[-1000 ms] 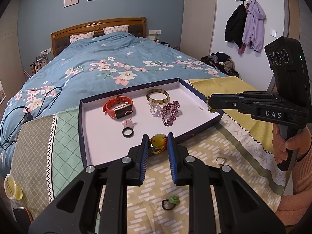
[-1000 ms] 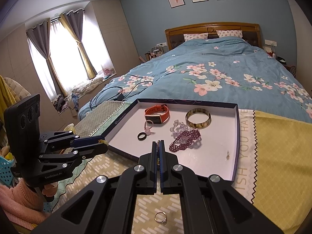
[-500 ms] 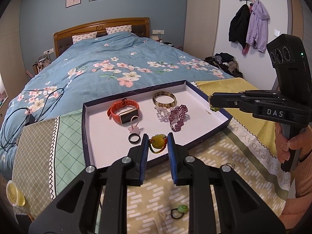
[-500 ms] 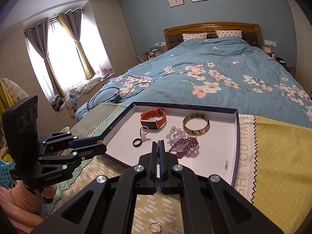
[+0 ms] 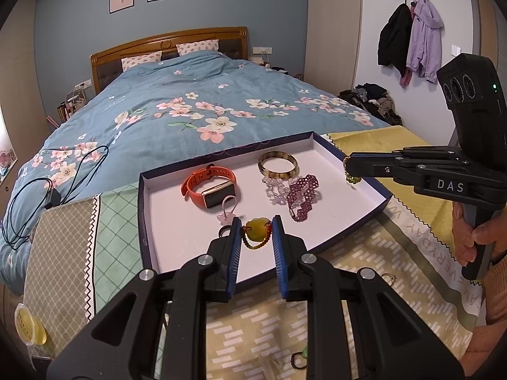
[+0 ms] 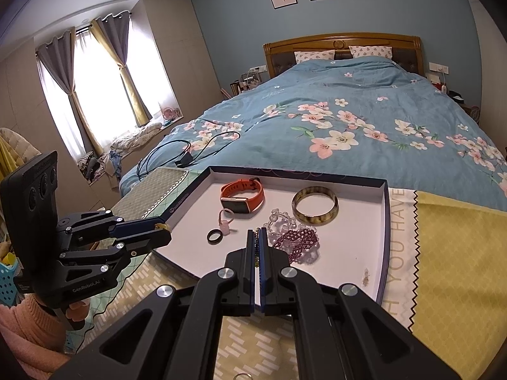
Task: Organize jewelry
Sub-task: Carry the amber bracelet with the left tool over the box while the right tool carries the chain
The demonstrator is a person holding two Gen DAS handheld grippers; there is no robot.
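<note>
A white tray [image 5: 177, 231] with dark walls lies on the patterned cloth at the foot of the bed. It holds an orange watch [image 5: 209, 186], a horn bangle [image 5: 279, 164], a clear bead bracelet [image 5: 274, 188], a purple bead bracelet [image 5: 302, 191], a pink charm [image 5: 226, 217] and a black ring [image 6: 215, 237]. My left gripper [image 5: 256, 221] is shut on a yellow-green pendant [image 5: 256, 234] with a beaded cord, over the tray's near edge. My right gripper [image 6: 257, 231] is shut on a small beaded piece [image 5: 351, 177], which dangles from its tip over the tray's right side.
A thin ring [image 5: 388, 277] and a green-topped ring [image 5: 299, 359] lie on the cloth in front of the tray. A black cable [image 5: 57, 186] sprawls on the blue floral quilt [image 5: 206, 104]. A yellow disc [image 5: 28, 326] sits at the cloth's left edge. A hand [image 5: 472, 237] grips the right handle.
Both grippers have moved forward toward the tray, each keeping its piece. The tray looks nearer, and the loose rings on the cloth have slid toward the bottom of the views.
</note>
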